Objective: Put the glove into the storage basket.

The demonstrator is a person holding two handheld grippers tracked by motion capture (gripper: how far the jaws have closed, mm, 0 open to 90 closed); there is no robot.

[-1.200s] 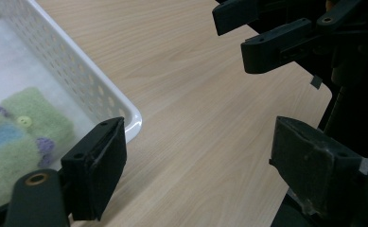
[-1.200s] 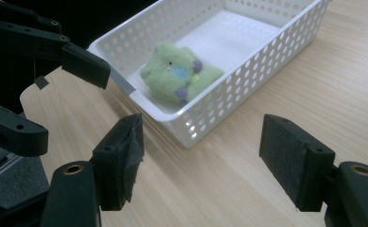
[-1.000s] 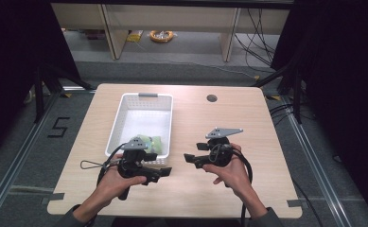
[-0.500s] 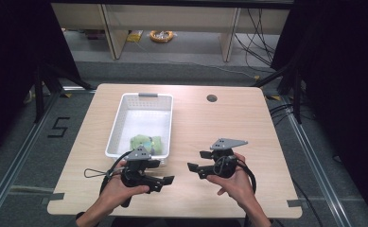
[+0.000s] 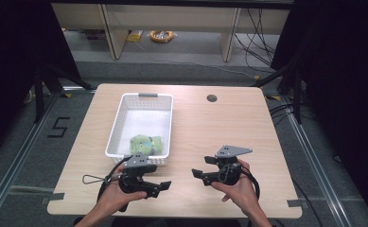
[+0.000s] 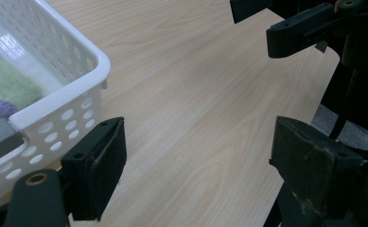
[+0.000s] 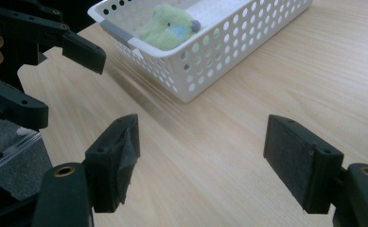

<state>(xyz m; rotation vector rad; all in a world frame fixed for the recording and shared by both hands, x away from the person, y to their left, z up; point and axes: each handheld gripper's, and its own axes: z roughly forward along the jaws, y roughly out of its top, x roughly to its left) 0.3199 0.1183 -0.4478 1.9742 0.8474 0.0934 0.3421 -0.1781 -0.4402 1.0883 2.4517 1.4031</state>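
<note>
Both tongs gape wide and hold nothing: the left tongs [image 5: 165, 187] and right tongs [image 5: 198, 173] hover low over the worktop [image 5: 210, 127], tips facing each other; the green plush toy [image 5: 145, 144] lies inside the white basket [image 5: 127, 105], just beyond the left tongs; the placing looks done, with seemingly nothing left.

High view looks down from above; both gripper views skim close, sharing the basket [image 5: 125, 124] corner.
</note>
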